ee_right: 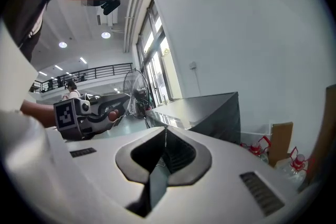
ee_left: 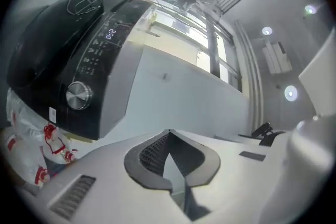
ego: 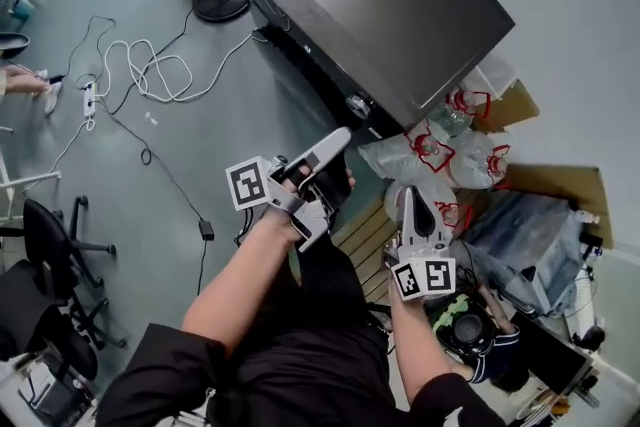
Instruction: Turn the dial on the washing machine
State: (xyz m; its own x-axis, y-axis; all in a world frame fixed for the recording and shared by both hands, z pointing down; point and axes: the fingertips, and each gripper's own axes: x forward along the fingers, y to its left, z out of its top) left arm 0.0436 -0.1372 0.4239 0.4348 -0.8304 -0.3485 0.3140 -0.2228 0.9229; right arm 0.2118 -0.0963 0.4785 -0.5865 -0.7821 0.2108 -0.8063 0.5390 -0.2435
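Observation:
The washing machine has a dark grey lid and a black control panel. Its round silver dial sits at the near end of that panel. In the left gripper view the dial shows left of and above the jaws, with a lit display further along the panel. My left gripper is shut and empty, its tip a short way below the dial and apart from it. My right gripper is also shut and empty, held lower and to the right. The right gripper view shows the left gripper and the machine.
Clear bags of red-capped bottles and a cardboard sheet lie right of the machine. White cables and a power strip run over the floor at left. A fan base stands behind the machine, and an office chair at lower left.

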